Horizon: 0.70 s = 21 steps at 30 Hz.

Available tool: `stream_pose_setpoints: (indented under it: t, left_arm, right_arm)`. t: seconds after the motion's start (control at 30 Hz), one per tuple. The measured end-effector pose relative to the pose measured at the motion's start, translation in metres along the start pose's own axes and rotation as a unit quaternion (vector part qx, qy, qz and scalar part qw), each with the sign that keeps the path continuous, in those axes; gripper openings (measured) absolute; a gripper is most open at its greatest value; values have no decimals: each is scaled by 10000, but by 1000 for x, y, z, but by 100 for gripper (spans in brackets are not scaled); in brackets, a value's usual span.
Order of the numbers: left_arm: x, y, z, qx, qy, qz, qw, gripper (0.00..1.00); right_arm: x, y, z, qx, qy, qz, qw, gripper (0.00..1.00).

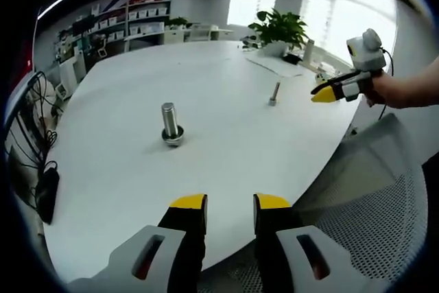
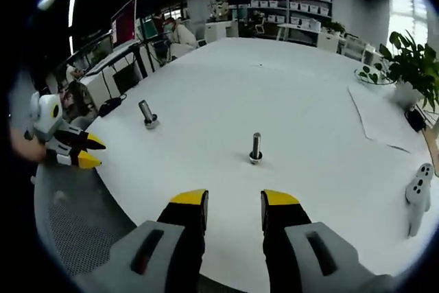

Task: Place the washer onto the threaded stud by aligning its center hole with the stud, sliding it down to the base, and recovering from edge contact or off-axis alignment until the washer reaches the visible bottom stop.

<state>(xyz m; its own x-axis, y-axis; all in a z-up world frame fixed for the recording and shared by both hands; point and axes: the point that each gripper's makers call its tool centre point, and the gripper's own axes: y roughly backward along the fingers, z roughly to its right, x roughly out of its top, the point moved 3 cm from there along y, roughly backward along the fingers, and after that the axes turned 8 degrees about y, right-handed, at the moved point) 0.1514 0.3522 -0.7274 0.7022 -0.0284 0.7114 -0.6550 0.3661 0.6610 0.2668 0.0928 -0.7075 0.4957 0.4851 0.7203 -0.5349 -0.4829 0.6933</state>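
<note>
A thick threaded stud [image 1: 169,119] stands upright on the white table [image 1: 226,149], with a wider metal ring [image 1: 172,138] around its foot; I cannot tell whether that ring is a loose washer. A thinner stud [image 1: 274,92] stands farther right. My left gripper [image 1: 230,205] hovers open and empty over the near table edge. A hand holds my right gripper [image 1: 321,93] at the right, off the table edge. In the right gripper view the thin stud [image 2: 256,147] is straight ahead of my open, empty right gripper [image 2: 233,201]. The thick stud [image 2: 147,113] is at the left, and the left gripper [image 2: 92,152] is beyond it.
A mesh chair back [image 1: 370,197] sits below the table edge. A potted plant [image 1: 280,29], a sheet of paper [image 2: 381,118] and a white handheld device [image 2: 418,193] lie on the table's far side. Shelves and desks line the room behind.
</note>
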Motion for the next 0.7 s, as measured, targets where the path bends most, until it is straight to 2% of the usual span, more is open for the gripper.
stream_pose_setpoints:
  t: [0.3,0.4,0.5,0.7]
  left_arm:
    - [-1,0,1,-42,-9,-26,10000,25]
    - [-2,0,0,-24,7,-31,10000,25]
    - [-1,0,0,-22,22,-11,10000,25]
    - [0,0,0,-20,22,6,10000,24]
  right_arm:
    - [-5,3,-10,-126,-124,121,9998,33]
    - [-9,3,-8,-168,-57,59,9998,33]
    - [-5,7,-5,-207,-67,169,9996,33]
    - [-9,12,0,-309,-54,167,9994,33]
